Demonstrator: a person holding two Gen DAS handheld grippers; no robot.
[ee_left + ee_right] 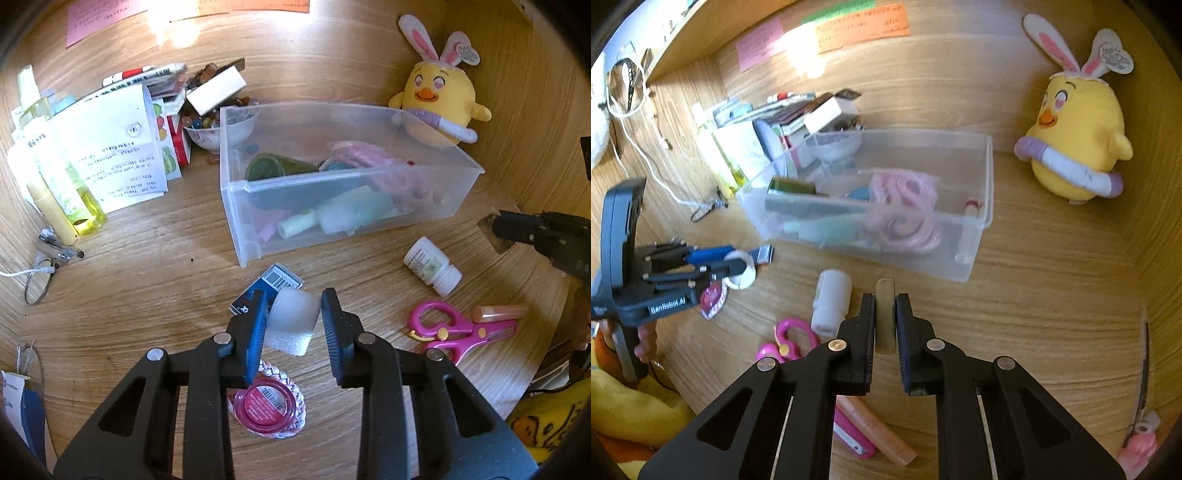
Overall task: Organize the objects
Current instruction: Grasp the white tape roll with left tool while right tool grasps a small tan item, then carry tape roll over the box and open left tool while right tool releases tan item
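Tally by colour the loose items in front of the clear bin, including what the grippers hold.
Pink: 2, scissors, round tin
White: 3, bottle, braided coaster, foam roll in left gripper
Blue: 1, packet
Peach: 1, tube
Pale yellow: 1, stick in right gripper
Total: 8

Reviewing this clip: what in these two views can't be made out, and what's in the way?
- Left wrist view: the pink round tin is partly covered by the left gripper; its label is too small to read.
- Left wrist view: the right gripper is cut off by the frame edge.
- Right wrist view: the pink scissors blades are hidden under the right gripper.
- Both views: items inside the clear bin blur through its frosted walls.
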